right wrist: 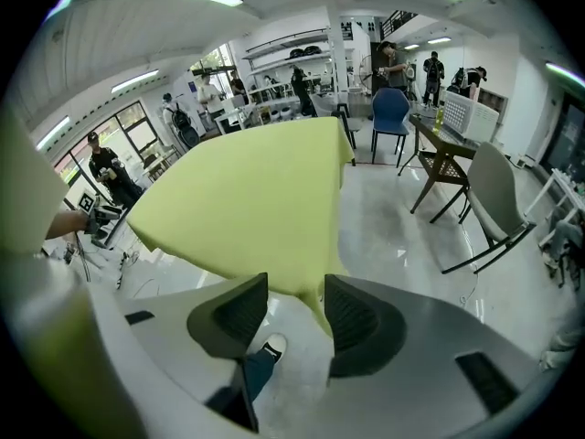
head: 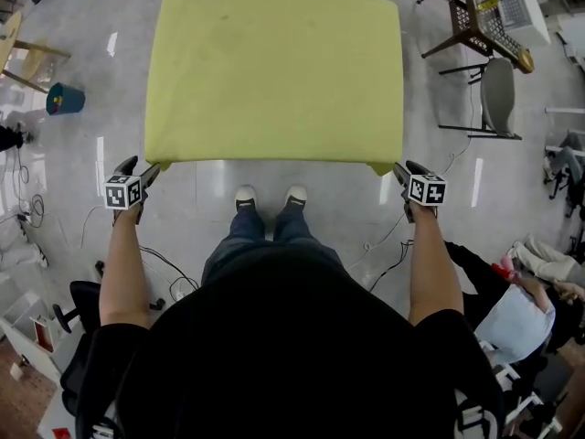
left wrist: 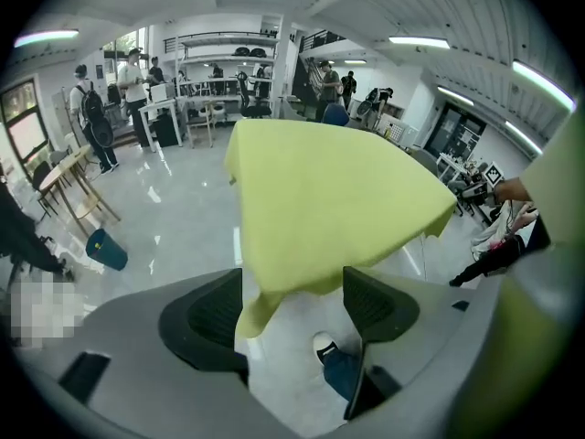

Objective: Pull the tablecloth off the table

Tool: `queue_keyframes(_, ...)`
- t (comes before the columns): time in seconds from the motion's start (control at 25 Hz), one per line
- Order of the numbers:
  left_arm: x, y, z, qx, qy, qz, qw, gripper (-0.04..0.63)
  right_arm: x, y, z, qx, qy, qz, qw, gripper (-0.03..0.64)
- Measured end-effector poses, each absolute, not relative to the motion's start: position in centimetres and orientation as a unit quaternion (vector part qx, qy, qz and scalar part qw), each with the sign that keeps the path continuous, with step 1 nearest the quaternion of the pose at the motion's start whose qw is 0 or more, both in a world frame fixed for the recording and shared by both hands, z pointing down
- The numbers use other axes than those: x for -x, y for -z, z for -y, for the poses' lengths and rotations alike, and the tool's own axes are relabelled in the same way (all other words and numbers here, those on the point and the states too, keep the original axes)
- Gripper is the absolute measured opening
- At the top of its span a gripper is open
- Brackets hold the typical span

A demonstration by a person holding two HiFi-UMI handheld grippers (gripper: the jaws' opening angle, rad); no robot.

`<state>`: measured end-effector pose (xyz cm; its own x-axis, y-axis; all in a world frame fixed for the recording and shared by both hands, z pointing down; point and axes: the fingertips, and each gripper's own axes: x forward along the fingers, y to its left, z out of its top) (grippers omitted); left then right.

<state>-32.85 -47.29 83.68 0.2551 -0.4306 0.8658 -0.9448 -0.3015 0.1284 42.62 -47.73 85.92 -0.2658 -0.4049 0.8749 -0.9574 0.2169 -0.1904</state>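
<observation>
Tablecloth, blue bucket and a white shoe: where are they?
tablecloth (head: 274,71), head view, middle of its flat yellow top.
blue bucket (head: 65,99), head view, its side, near the picture's left edge.
white shoe (head: 245,197), head view, toe of the shoe on the picture's left.

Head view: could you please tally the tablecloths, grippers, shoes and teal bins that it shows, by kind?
Tablecloth: 1
Grippers: 2, the left gripper and the right gripper
Shoes: 2
Teal bin: 1
Total: 6
</observation>
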Motion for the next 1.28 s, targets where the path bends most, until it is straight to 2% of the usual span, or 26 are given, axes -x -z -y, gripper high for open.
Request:
queue_keyframes(0.28,32.1,-88.8,47.0,-0.696,-0.411,0.468,0.357,0.364,-42.5,-90.3,47.1,-0.437,-0.403,0.690,0.413,0.256)
queue_keyframes(0.52,31.5,-92.0,48.2,-0.691,-0.441,0.452,0.353,0.362,-43.7,-93.4,48.7,-0.429,-0.405,0.679,0.437,0.264)
queue_keyframes(0.84,30.9,-94.9,48.8,-0.688,-0.467,0.435,0.346,0.290,-42.9,-96.3,49.0,-0.404,-0.407,0.687,0.447,0.264)
queue_keyframes(1.04,30.9,-95.3,49.4,-0.683,-0.468,0.447,0.337,0.219,-43.0,-97.4,49.3,-0.408,-0.399,0.689,0.447,0.214)
queue_keyframes(1.16,31.1,-95.6,49.1,-0.680,-0.473,0.447,0.337,0.192,-42.8,-98.3,48.9,-0.404,-0.405,0.692,0.440,0.161)
queue_keyframes(1.28,31.3,-95.6,49.0,-0.675,-0.475,0.450,0.341,0.120,-42.8,-98.4,48.9,-0.408,-0.405,0.691,0.438,0.118)
